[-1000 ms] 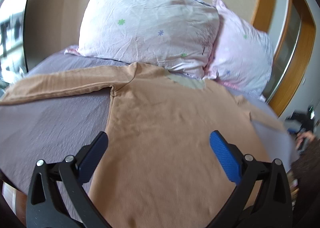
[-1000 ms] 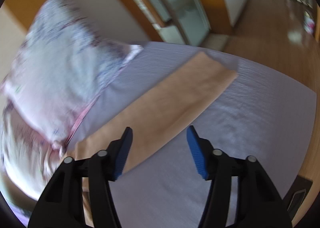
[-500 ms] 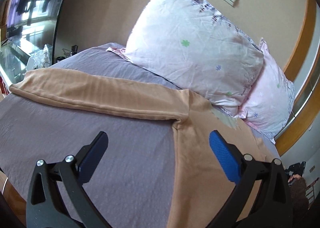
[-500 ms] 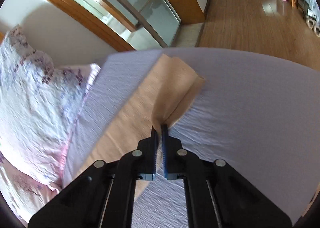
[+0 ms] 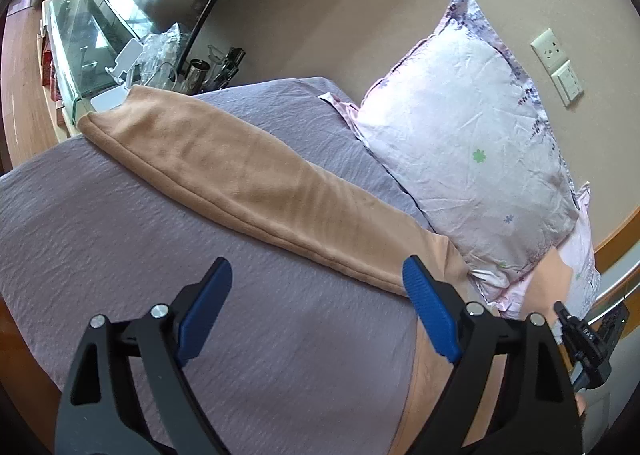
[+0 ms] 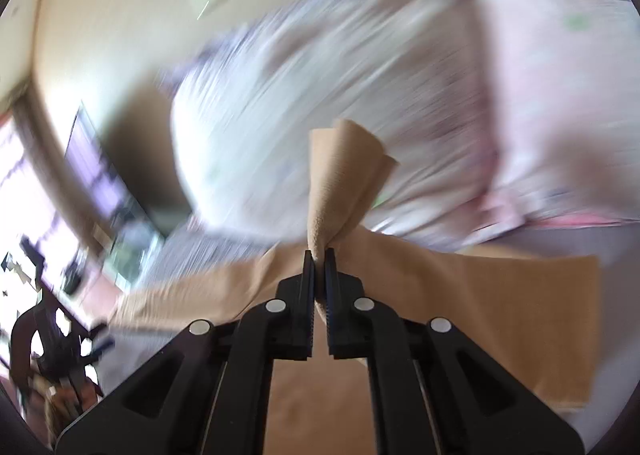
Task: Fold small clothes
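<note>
Across the crinkled lilac bedsheet (image 5: 280, 335), the soft tan shirt (image 5: 240, 183) sleeve is lying flat between the left gripper (image 5: 316, 307)'s spread jaws; the right gripper (image 6: 319, 255), previously low, is now lifting its pinched cuff.

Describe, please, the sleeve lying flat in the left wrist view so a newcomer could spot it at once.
Start at the bed, covered in a lilac sheet. A tan sleeve runs across it from below the pillow out to the bed's far edge. It is the only tan strip there.
</note>
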`<control>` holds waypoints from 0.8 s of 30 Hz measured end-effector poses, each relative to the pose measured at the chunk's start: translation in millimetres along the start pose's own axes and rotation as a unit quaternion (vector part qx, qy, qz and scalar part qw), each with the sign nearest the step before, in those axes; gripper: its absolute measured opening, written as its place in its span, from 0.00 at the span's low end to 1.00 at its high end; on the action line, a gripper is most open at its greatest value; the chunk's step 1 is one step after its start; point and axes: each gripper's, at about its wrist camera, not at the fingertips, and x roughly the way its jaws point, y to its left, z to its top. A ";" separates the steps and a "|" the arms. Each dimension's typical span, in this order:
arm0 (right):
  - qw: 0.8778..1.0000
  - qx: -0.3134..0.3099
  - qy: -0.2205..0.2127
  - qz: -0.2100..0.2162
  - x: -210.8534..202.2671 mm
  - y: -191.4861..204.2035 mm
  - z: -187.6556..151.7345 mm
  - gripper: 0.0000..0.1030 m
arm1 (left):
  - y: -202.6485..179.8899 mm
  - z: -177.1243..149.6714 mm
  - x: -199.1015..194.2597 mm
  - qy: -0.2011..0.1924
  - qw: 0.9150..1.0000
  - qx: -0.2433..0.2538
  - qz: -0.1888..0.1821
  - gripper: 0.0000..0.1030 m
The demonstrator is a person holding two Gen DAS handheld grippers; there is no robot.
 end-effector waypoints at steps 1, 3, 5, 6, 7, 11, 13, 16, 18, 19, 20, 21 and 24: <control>0.999 -0.018 0.033 0.011 22.5 15.1 -7.6 0.05 | 1.3 2.8 1.4 -0.001 1.000 -0.003 0.006 0.83; 0.990 -0.041 0.129 0.044 75.2 43.3 -26.9 0.05 | 4.3 8.9 4.2 -0.002 1.000 -0.009 0.021 0.83; 0.987 -0.029 0.145 0.066 83.6 54.9 -40.6 0.09 | 7.8 15.4 6.2 -0.005 0.999 -0.013 0.028 0.82; 0.987 -0.023 0.141 0.068 87.8 55.9 -41.8 0.09 | 8.6 18.3 8.1 -0.006 0.999 -0.014 0.035 0.81; 0.987 -0.018 0.142 0.067 91.5 55.1 -41.0 0.09 | 10.2 21.1 9.5 -0.007 0.999 -0.017 0.040 0.80; 0.976 0.020 0.208 0.068 123.1 48.7 -61.0 0.09 | 23.3 30.5 15.9 -0.001 0.997 -0.049 0.051 0.73; 0.972 0.045 0.216 0.082 125.6 42.6 -70.3 0.10 | 32.5 33.8 18.8 0.003 0.996 -0.073 0.058 0.71; 0.974 0.058 0.196 0.100 100.6 37.1 -69.1 0.12 | 50.2 37.0 22.1 0.001 0.991 -0.116 0.064 0.63; 0.976 0.063 0.182 0.107 83.6 32.6 -67.8 0.25 | 59.4 41.3 22.0 -0.004 0.988 -0.140 0.068 0.51; 0.977 0.064 0.176 0.106 76.1 29.7 -65.7 0.35 | 63.0 43.8 22.6 -0.002 0.986 -0.151 0.069 0.48; 0.978 0.064 0.167 0.109 65.8 26.9 -65.0 0.39 | 67.9 46.4 23.0 0.000 0.984 -0.165 0.071 0.40; 0.979 0.063 0.159 0.113 56.3 24.8 -64.5 0.42 | 71.4 48.5 23.8 0.004 0.982 -0.176 0.076 0.28; 0.980 0.063 0.139 0.128 33.9 20.8 -62.4 0.44 | 87.9 52.7 27.2 0.018 0.973 -0.218 0.073 0.06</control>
